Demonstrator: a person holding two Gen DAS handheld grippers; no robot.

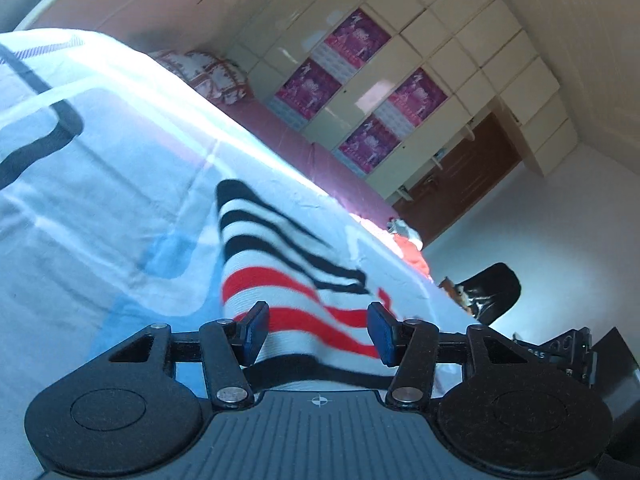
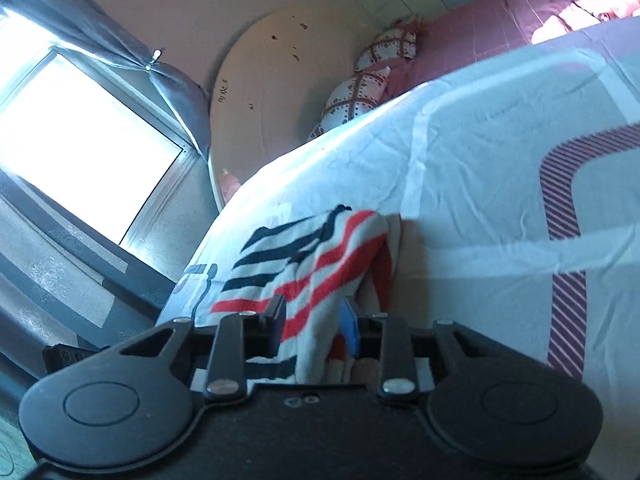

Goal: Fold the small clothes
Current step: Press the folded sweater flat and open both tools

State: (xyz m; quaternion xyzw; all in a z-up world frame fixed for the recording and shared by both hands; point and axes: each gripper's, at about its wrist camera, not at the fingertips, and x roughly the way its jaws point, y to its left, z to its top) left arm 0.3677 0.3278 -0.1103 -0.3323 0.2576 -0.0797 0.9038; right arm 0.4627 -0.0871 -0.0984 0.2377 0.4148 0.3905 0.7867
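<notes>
In the left wrist view the pale blue-and-white bedsheet [image 1: 120,168] fills the left side, a dark curved band printed near its left edge. Beyond the bed's far edge sits a patterned pillow [image 1: 212,76], then a wall of cream cupboards [image 1: 460,40] with pink posters [image 1: 360,38], and further right a brown door [image 1: 460,176]. On the sheet lies the striped garment [image 1: 280,264], white with black stripes at its far end and red stripes nearer the camera, running in under the left gripper [image 1: 318,330]. That gripper tips down over the cloth, jaws roughly half apart, blue pads on either side of the red stripes with clear gaps showing; nothing pinched here. At the bed's right edge there's an orange bundle [image 1: 412,252], and a black chair [image 1: 492,292] just past it. Over to the right wrist view: a bright window [image 2: 80,152] with grey curtains [image 2: 176,92] on the left, a cream headboard [image 2: 288,80] in the middle, patterned pillows beside it. The same garment [image 2: 312,264] lies bunched near the bed's left edge, a fold rising between the fingers. The right gripper [image 2: 314,328] angles down onto it, jaws narrow, dark pad on the left and blue pad on the right with the fold between them; whether they truly clamp it I cannot tell. A striped band in the sheet runs down the right side.
</notes>
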